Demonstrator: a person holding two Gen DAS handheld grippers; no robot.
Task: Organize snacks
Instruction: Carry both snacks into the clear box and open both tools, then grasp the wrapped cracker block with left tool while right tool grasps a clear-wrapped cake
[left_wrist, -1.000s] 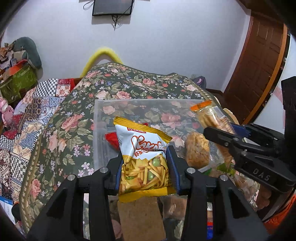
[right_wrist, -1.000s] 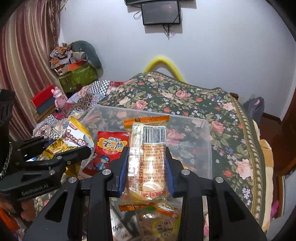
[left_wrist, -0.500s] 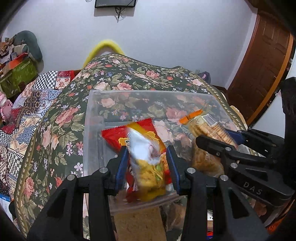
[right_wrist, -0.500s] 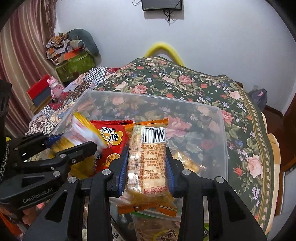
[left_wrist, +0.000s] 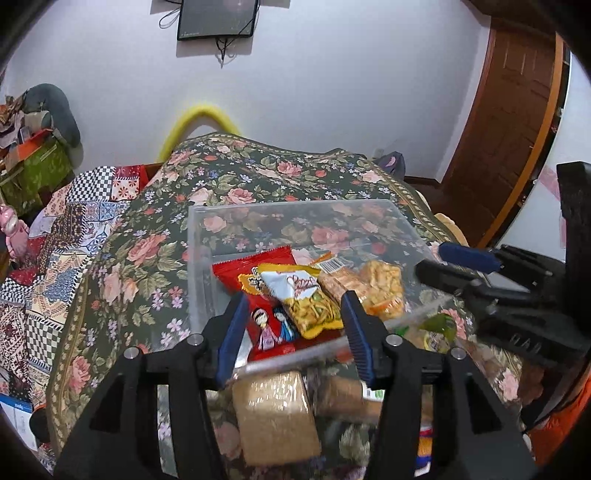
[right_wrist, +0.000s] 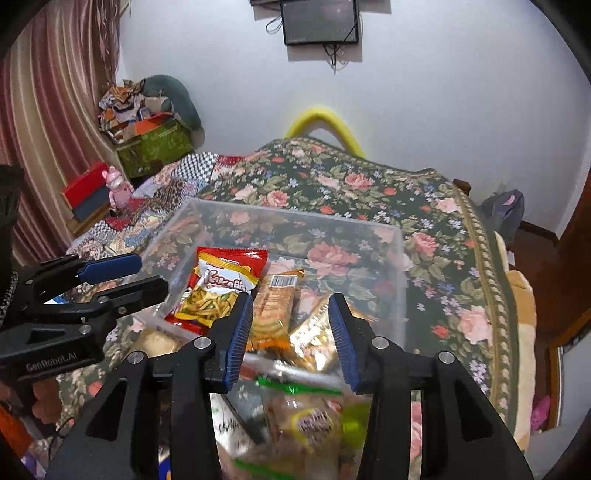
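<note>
A clear plastic bin (left_wrist: 199, 236) (right_wrist: 400, 258) stands on the floral bedspread. In it lie a red snack bag (left_wrist: 266, 325) (right_wrist: 236, 256), a white and yellow chip bag (left_wrist: 306, 299) (right_wrist: 214, 295) on top of it, an orange-edged cracker pack (left_wrist: 338, 275) (right_wrist: 275, 306) and a golden snack (left_wrist: 380, 284) (right_wrist: 314, 332). My left gripper (left_wrist: 293, 332) is open and empty above the bin's near edge. My right gripper (right_wrist: 291, 336) is open and empty, just right of the left one, above the cracker pack.
More wrapped snacks lie in front of the bin: a brown pack (left_wrist: 273, 417) and green-labelled packs (right_wrist: 314, 421). The floral bedspread (left_wrist: 258, 177) stretches behind. Boxes and clutter (right_wrist: 155, 144) stand at the far left. A wooden door (left_wrist: 509, 122) is on the right.
Both grippers opened. The chip bag dropped from the left gripper into the bin onto the red bag. The cracker pack dropped from the right gripper into the bin beside it.
</note>
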